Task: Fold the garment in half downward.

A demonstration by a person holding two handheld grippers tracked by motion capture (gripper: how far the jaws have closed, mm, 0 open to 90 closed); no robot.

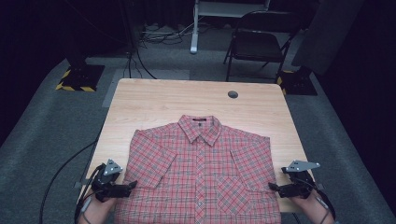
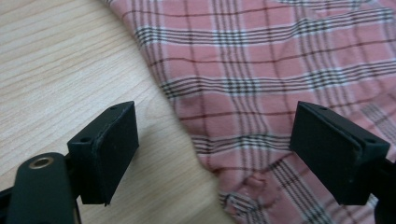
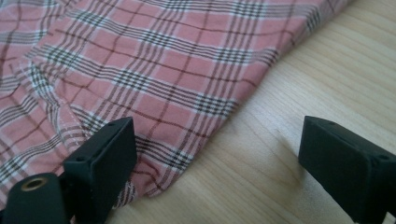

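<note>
Now 2 grippers flank plaid shirt (image 1: 201, 172): left gripper (image 1: 132, 185) at 8 o'clock, right gripper (image 1: 274, 187) at 4, both spread, straddling side edges, likely to pinch them.

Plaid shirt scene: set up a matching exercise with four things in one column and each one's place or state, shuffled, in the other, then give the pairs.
1. plaid shirt
2. left gripper
3. folding chair
4. round hole

a. on the floor beyond the table
b. in the tabletop near its far edge
c. spread flat, front up
d. jaws open at the shirt's side edge

Pairs: 1-c, 2-d, 3-a, 4-b
</note>
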